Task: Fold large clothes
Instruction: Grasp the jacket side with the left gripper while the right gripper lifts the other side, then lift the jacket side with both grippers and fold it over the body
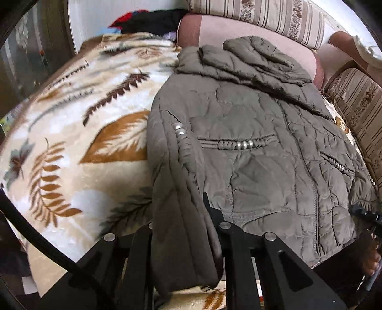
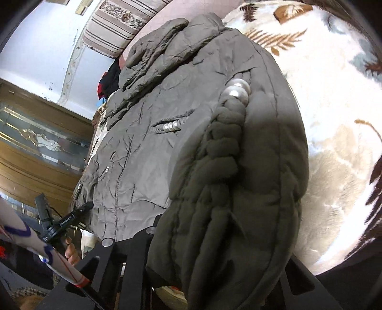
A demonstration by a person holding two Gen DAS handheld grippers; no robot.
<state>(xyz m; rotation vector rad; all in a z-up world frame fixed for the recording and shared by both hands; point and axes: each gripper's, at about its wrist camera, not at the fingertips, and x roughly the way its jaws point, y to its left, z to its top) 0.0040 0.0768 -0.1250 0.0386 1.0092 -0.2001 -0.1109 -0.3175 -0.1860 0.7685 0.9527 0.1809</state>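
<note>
An olive-grey quilted jacket (image 1: 250, 167) lies front up on a leaf-patterned blanket (image 1: 71, 143), its hood at the far end. My left gripper (image 1: 179, 226) is shut on the jacket's near left hem, and a lifted fold of fabric hangs between its fingers. At the frame's right edge my right gripper (image 1: 358, 209) is at the opposite hem corner. In the right wrist view the jacket (image 2: 143, 155) bunches thickly inside my right gripper (image 2: 222, 245), which is shut on it. That gripper's right finger is hidden by fabric. My left gripper (image 2: 83, 207) shows small at lower left.
Striped cushions (image 1: 286, 19) and a pink bolster (image 1: 214, 28) stand behind the jacket. A pile of dark and red clothes (image 1: 148, 21) sits at the far left. The blanket (image 2: 334, 119) spreads beside the jacket. A wooden cabinet (image 2: 35, 143), a hand (image 2: 71, 255) and a sleeve (image 2: 23, 238) are nearby.
</note>
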